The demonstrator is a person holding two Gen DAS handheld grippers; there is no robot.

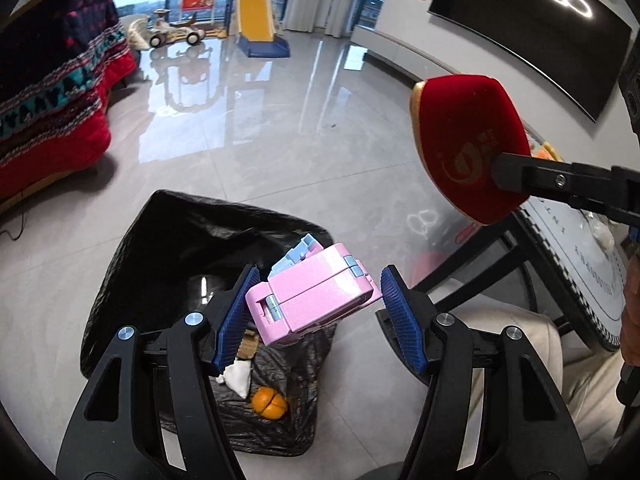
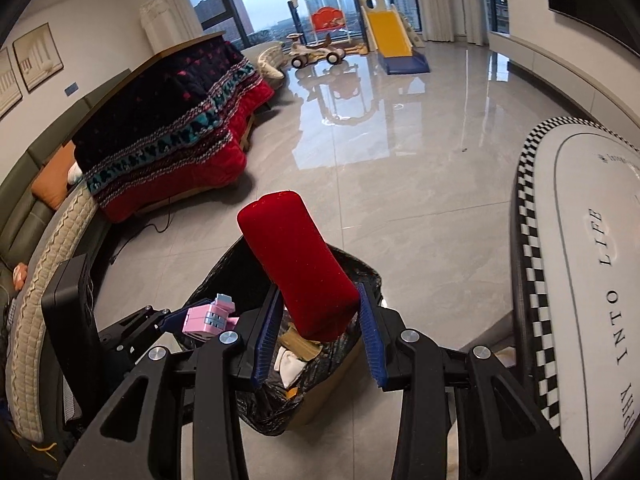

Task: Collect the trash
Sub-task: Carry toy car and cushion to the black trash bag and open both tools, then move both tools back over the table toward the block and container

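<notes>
Left gripper is being held tilted down over the black trash bag, jaws spread wide; the pink toy box is sitting between the pads, touching the left pad, with a small gap at the right pad, so it is not being clamped. Bag mouth is lying open below and ahead of the jaws; white crumpled paper and an orange fruit piece are being seen inside, just under the left finger.

Right gripper is being held pointing forward and down over the same bag, jaws closed on the red velvet case, which is sticking up and forward out of the pads. In the left view the case is being carried up and to the right of the left jaws, well apart from the pink box.

Bare tile floor is stretching ahead of both jaws. The round table edge is crowding the right side of the right gripper; the blanket-covered sofa is lying far left
</notes>
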